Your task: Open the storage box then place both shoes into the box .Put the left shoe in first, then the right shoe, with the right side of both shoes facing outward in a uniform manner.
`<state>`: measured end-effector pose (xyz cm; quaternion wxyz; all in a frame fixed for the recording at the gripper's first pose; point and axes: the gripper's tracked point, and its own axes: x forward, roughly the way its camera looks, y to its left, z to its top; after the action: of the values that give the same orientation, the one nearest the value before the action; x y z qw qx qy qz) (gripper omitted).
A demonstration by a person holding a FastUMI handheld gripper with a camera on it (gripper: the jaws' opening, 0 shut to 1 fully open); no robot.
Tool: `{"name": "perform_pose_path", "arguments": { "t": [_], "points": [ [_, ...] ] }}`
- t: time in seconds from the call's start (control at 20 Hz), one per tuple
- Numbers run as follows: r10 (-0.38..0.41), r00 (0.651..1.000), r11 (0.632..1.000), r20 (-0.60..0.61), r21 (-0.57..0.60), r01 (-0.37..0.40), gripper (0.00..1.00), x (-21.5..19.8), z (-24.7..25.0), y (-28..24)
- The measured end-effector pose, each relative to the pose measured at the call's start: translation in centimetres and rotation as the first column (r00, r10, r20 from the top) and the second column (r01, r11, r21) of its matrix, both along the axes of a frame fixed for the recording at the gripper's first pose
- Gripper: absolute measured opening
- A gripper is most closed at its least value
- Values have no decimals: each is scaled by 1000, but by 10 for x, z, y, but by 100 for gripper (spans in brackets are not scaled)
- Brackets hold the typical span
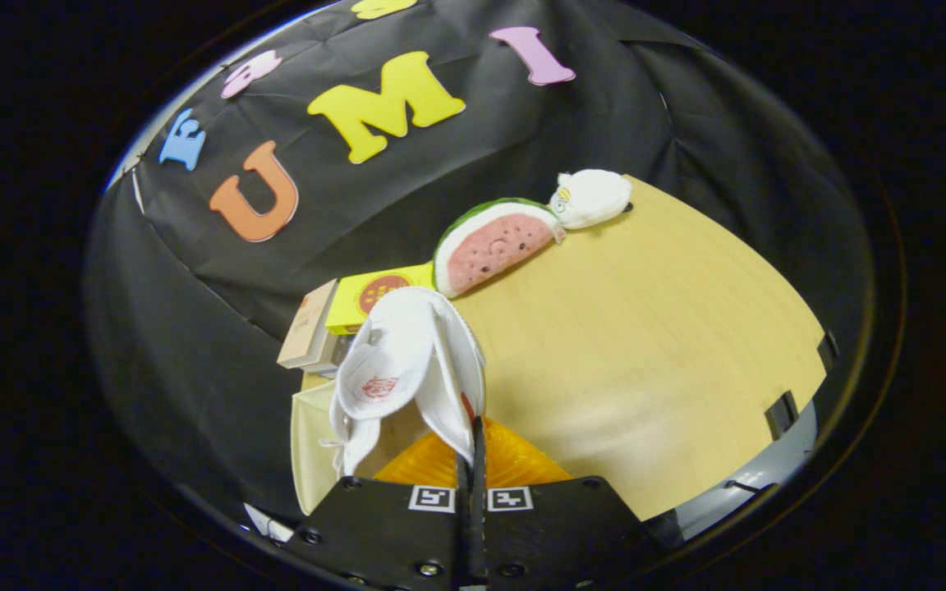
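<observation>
White shoe (pixel 407 361) hangs over the worktop (pixel 645 345); I see my hand-held gripper (pixel 471 455) pinching its edge tight.

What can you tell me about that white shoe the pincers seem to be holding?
The white shoe hangs lifted above the table, pinched by a thin edge of its collar between the closed fingers of the gripper. It looks like soft fabric or leather, with the opening turned toward the camera, showing a pale insole with a small red print. A white lace dangles beside it. Behind it sit a yellow box and a watermelon plush; an orange ribbed thing lies under it.
</observation>
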<state>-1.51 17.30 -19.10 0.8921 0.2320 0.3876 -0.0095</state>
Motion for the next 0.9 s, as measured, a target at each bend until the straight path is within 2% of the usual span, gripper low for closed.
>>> {"name": "perform_pose_path", "arguments": {
  "t": [0.25,0.5,0.7,0.9],
  "points": [
    [41,999,999,-5,19,-41,0,-1,-1,82],
    [54,998,998,-14,-26,-54,0,7,-12,135],
    [41,999,998,-36,-48,-43,0,10,-32,156],
    [1,999,996,-35,-92,-5,0,17,-52,154]
  ]
}}
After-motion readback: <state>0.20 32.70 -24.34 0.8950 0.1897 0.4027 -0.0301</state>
